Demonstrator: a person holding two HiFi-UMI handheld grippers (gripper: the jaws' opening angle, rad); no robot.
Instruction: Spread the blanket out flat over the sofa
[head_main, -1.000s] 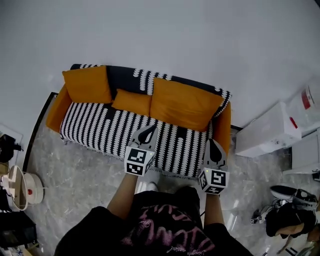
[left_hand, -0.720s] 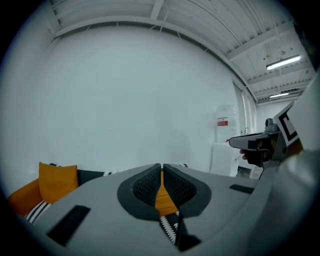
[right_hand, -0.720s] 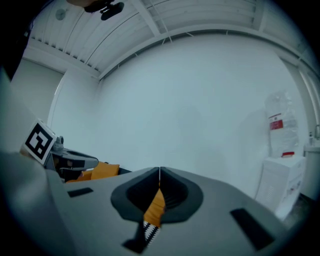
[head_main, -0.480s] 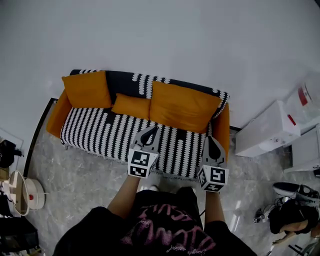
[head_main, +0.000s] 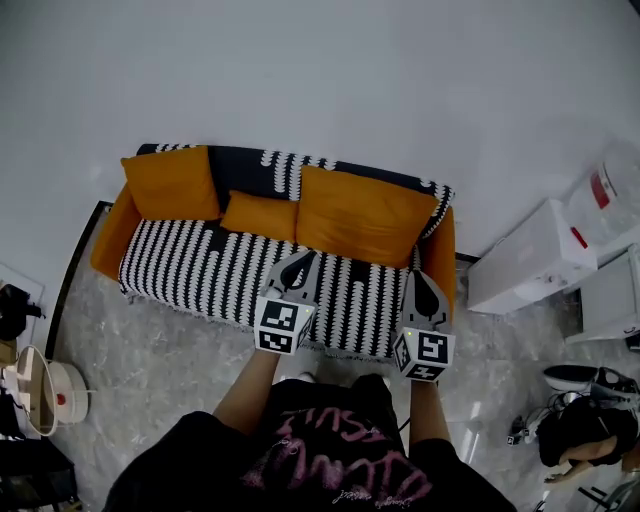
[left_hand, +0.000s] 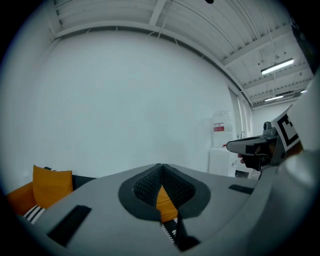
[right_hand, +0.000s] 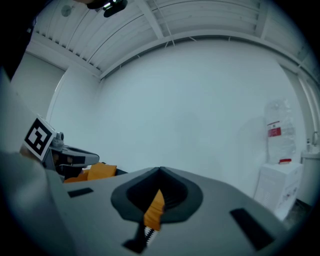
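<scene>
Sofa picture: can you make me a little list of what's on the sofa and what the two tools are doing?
sofa: orange, standing against a white wall
blanket: black and white, spread over the seat and backrest
cushions: three orange ones on top of the blanket, two big and a small one between them
left tool: shut, holding nothing, held in the air in front of the sofa
right tool: shut, holding nothing, beside the left tool
</scene>
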